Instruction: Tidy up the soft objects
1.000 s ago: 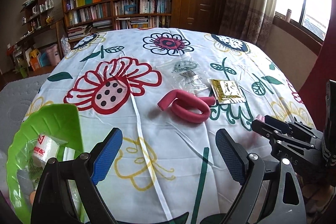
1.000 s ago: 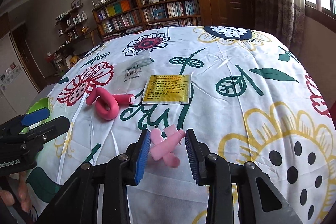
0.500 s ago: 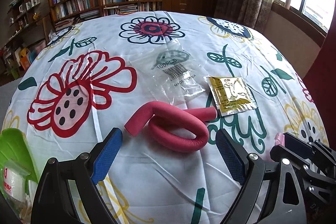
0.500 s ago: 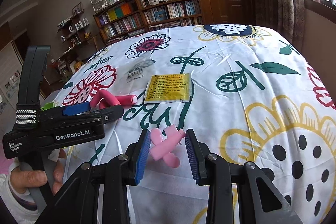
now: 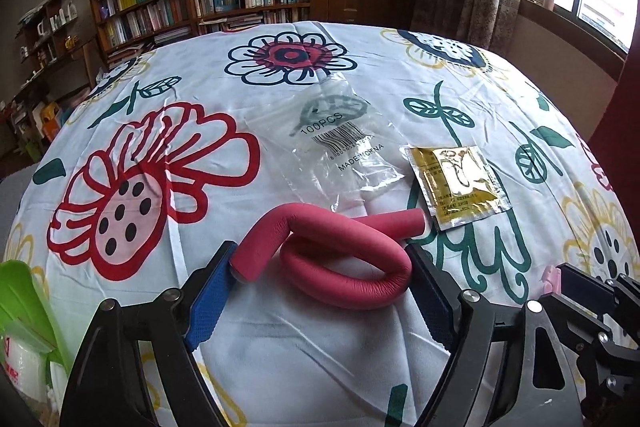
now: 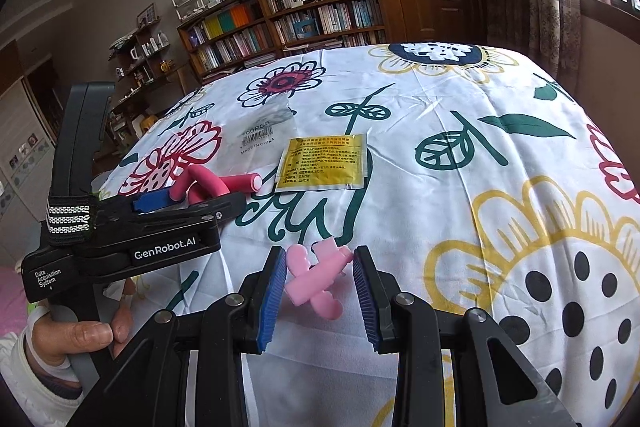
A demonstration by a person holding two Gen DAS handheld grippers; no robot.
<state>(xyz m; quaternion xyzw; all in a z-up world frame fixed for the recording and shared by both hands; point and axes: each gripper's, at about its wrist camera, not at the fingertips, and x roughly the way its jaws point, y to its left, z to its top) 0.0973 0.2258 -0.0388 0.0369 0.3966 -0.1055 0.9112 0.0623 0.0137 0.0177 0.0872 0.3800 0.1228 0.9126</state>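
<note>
**Both tongs down on the flowered cloth, one at each foam piece**

The flowered tablecloth (image 5: 320,75) covered the whole table, and I place everything against it. Beyond its far edge stood the bookshelf (image 6: 288,15), well apart from my work. At the cloth's near left edge a green container (image 5: 20,303) showed, with a white packet inside it.

My left gripper (image 5: 320,283) stood wide open, low over the near part of the cloth, its blue pads on either side of the red foam roller (image 5: 348,259). The left pad touched or nearly touched the roller's bent end; the right pad sat just beside the loop, and I could not tell whether it pressed. The roller lay flat on the cloth, curled into a loop with one straight end pointing right.

My right gripper (image 6: 320,279) was closed around the pink foam piece (image 6: 312,279), which sat crosswise between the pads, near the cloth's front edge.

Farther in on the cloth lay the clear plastic bag (image 5: 340,139), marked 100PCS, and to its right the yellow sachet (image 5: 460,183), just beside the roller's straight end

My hand (image 6: 76,339) gripped the left tool's handle
</note>
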